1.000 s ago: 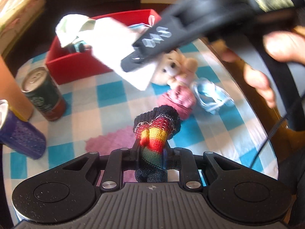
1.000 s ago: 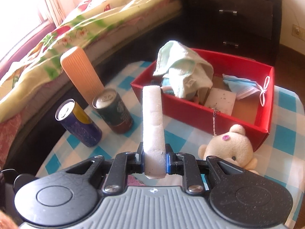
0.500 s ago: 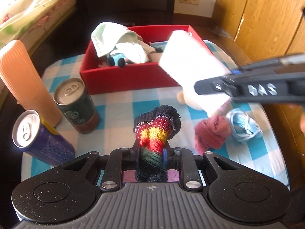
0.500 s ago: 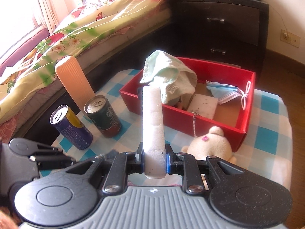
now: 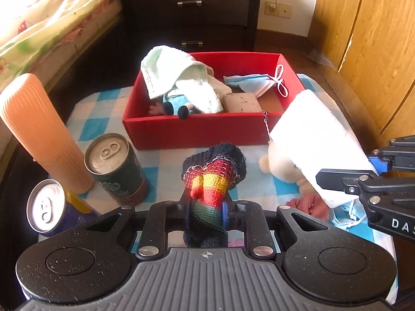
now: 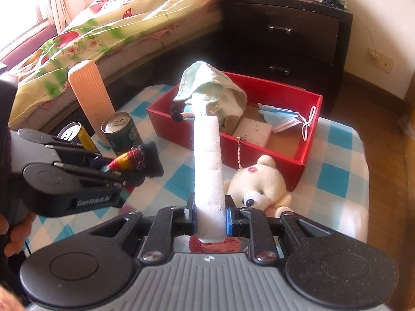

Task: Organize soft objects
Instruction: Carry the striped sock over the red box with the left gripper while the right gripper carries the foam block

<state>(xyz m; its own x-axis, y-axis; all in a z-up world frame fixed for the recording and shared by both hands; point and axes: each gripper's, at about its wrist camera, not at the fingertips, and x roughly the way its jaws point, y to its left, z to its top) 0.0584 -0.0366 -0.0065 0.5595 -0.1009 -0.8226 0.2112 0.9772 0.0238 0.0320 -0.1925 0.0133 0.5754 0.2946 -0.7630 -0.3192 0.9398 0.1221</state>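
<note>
Now the bed (image 6: 109, 33) with its flower blanket runs along the far left, and a dark drawer chest (image 5: 192, 13) stands behind the worktop (image 6: 334, 178), which wears a blue and white checked cloth. A red box (image 5: 197, 132) sits at the back of the worktop. Inside it lie a pale green towel (image 5: 179, 77), a blue face mask (image 5: 249, 81) and a flat speckled sponge (image 5: 242, 103).

A white foam block (image 6: 208, 160) stands up from the right claw (image 6: 208, 213), which pinches its lower end tight. The block points toward the red box but is not over it; in the right view it hides part of the towel. A rolled rainbow sock (image 5: 210, 181) with a dark cuff sticks up out of the left claw (image 5: 206, 213), which squeezes it in the middle. The sock is above the cloth, in front of the box.

A white teddy bear (image 6: 259, 184) lies just in front of the box, beside the foam block. A dark red knitted thing (image 5: 308, 204) and another blue mask (image 5: 347, 212) lie near the bear. On the left stand a tall ribbed orange cup (image 5: 39, 134), a green can (image 5: 116, 171) and a blue and yellow can (image 5: 49, 210), close together.

Compared with a second ago, the right claw no longer crosses in front of the left view; it has pulled off to the side, and the box shows clearly. Both claws hold the same things as before.
</note>
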